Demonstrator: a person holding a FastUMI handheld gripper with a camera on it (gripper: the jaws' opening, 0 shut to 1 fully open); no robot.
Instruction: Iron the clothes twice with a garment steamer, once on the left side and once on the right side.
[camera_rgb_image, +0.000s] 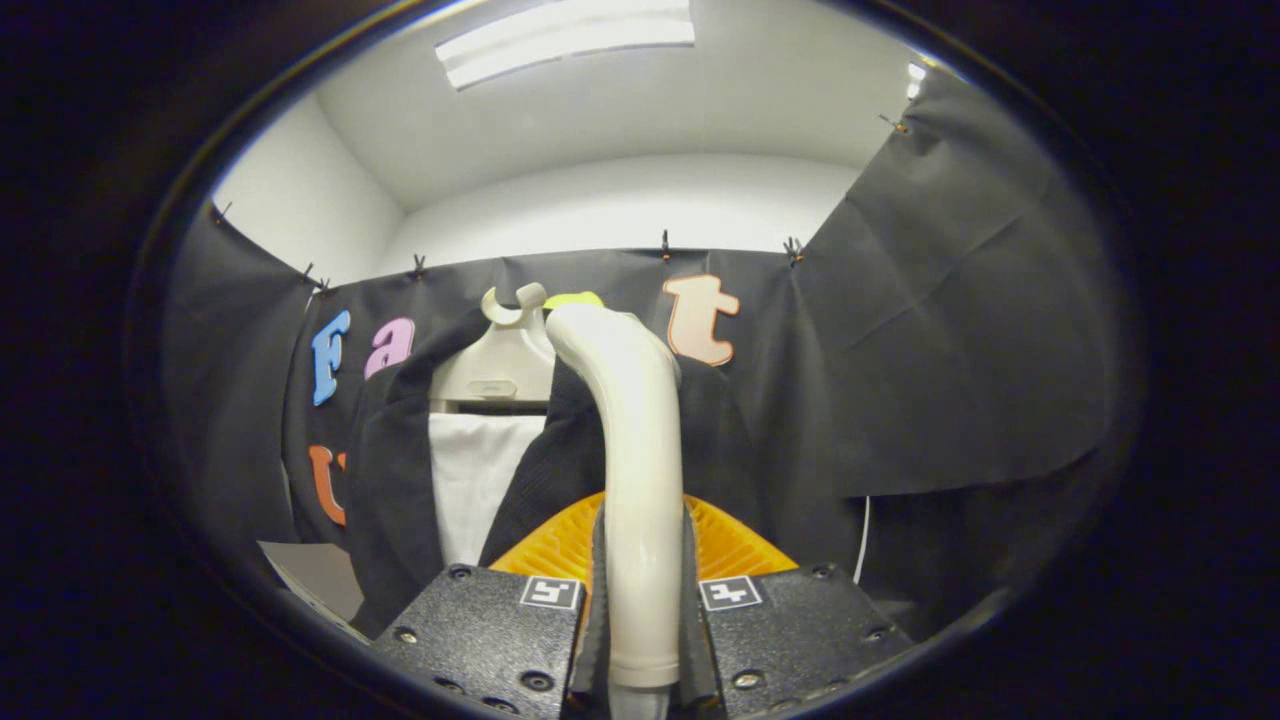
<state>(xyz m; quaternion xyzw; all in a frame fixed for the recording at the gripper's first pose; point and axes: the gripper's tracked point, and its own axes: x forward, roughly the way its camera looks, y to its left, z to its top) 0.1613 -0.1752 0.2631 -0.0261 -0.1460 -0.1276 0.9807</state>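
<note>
My gripper (640, 560) is shut on the cream handle of a garment steamer (640, 470), which rises upright between both fingers and curves away at its top. The steamer's head faces a dark jacket (400, 480) just beyond the fingers. The jacket hangs open on a cream hanger (495, 365) against the booth wall, with a white lining or shirt (470, 480) showing inside it. The steamer's top lies over the jacket's right front, near the collar. Behind the handle, low down, sits an orange ribbed part (545, 545).
Black cloth walls close in behind and on the right (960, 330). A thin white cord (863, 540) hangs at the lower right. A grey flat surface (315, 580) shows at the lower left beside the jacket. White ceiling with a light strip above.
</note>
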